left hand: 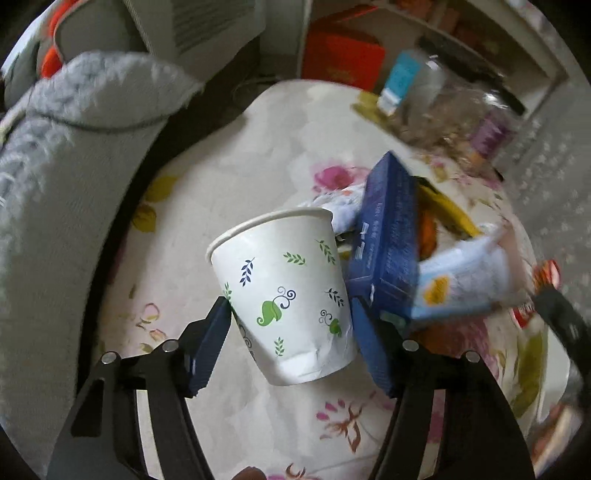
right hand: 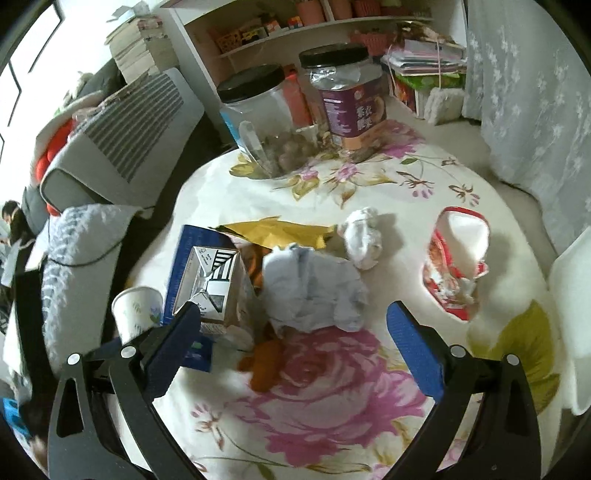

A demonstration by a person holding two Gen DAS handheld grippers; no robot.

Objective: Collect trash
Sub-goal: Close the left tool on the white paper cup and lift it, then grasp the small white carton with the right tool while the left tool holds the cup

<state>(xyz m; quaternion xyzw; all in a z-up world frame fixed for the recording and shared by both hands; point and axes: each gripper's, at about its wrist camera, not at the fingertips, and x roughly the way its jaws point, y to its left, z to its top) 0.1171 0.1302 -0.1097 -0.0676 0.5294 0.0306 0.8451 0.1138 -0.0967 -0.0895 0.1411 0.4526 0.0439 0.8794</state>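
Observation:
My left gripper (left hand: 291, 317) is shut on a white paper cup (left hand: 284, 295) with green leaf prints and holds it tilted above the floral tablecloth (left hand: 236, 155). The cup also shows at the left of the right wrist view (right hand: 136, 310). My right gripper (right hand: 291, 328) is open and empty above the table, over a pile of trash: a crumpled pale blue wrapper (right hand: 314, 291), a blue box (right hand: 181, 266), a milk carton (right hand: 214, 284), a yellow wrapper (right hand: 280, 230), orange peel (right hand: 264, 365), a white tissue wad (right hand: 362, 236) and a red-and-white snack bag (right hand: 456, 262).
Two clear jars with black lids (right hand: 266, 122) (right hand: 347, 96) stand at the table's far side. A grey chair with a fluffy cover (right hand: 77, 243) is at the left. Shelves (right hand: 295, 33) and a lace curtain (right hand: 528, 92) are behind. A white object (right hand: 572, 317) is at the right edge.

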